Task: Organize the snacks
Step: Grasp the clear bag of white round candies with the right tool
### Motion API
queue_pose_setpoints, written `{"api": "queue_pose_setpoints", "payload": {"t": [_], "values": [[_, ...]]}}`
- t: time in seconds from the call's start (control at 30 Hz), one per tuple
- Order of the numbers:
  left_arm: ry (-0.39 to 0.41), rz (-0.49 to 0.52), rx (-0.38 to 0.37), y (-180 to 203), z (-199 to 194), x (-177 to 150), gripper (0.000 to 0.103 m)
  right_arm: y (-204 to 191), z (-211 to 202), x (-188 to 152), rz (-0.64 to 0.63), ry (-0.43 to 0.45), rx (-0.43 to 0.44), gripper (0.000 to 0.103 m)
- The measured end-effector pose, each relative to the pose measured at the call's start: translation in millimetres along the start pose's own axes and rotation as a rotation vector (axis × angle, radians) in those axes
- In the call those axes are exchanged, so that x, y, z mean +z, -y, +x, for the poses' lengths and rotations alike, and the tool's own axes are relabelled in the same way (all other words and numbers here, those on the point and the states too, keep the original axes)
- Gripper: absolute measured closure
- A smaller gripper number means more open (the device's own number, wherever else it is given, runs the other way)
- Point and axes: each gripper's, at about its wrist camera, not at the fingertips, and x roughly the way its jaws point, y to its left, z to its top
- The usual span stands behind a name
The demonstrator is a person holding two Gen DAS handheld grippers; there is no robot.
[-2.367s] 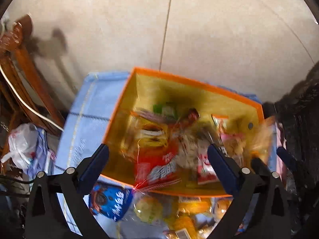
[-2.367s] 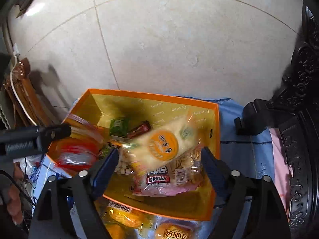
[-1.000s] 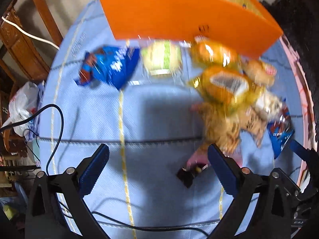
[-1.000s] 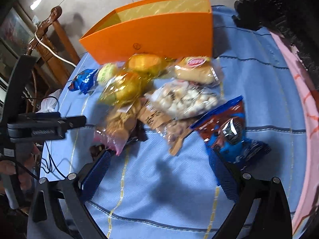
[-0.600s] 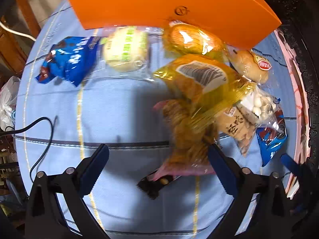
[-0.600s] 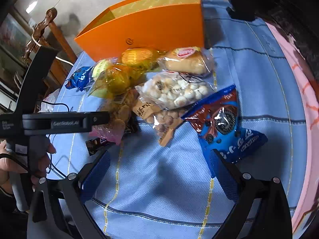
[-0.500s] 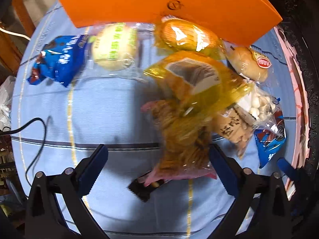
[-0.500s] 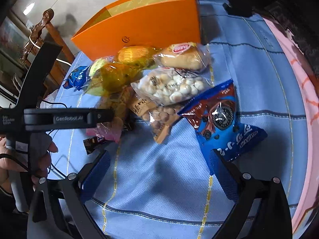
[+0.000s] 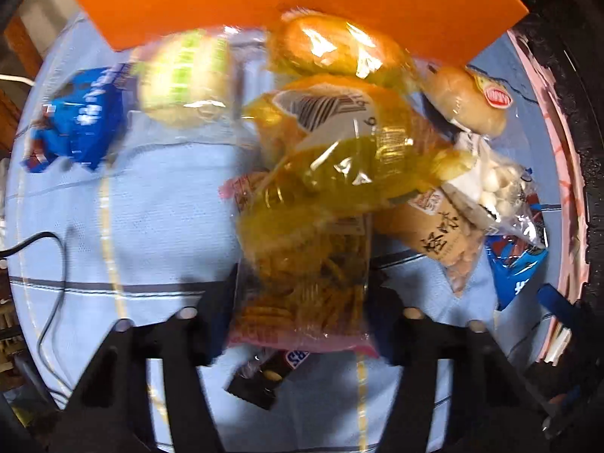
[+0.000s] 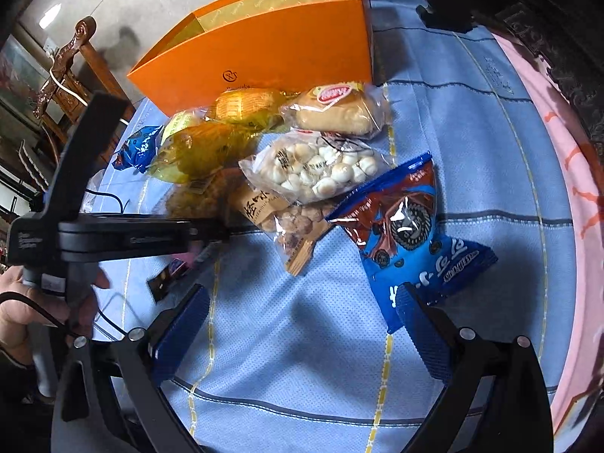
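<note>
Blurring left claw [image 9: 302, 298], bag [image 9: 305, 275] half-covered

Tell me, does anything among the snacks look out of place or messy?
Yes. The snacks lie in an overlapping heap before the orange box: the yellow bag sits on the pink-edged bag. A dark candy bar lies apart, half under that bag.

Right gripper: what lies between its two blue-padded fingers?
In the right wrist view, only bare blue tablecloth lies between the open right gripper's fingers.

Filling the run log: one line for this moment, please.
left gripper: closing on pink-edged snack bag | right gripper: open, empty | orange box: behind pile
</note>
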Motion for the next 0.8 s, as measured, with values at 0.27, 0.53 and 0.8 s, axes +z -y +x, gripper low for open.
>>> {"api": "queue_pose_setpoints", "payload": {"t": [0.27,0.53,0.8], "values": [[0.055,0.009,-0.015,-47.3,-34.2,-31.4,0.052,-10.6,1.5,22.5,-0.054,0.021,-0.019,0.004],[0.076,-0.07,-0.035,-81.1,-51.9,-63.2,0.052,-9.7,10.3,58.7,-0.01,0.071,-0.05,0.004],[0.081,-0.075,-0.002,-78.7,-42.4,-63.7,0.052,-10.6,38.0,74.0,0.012,0.018,-0.091,0.004]]}}
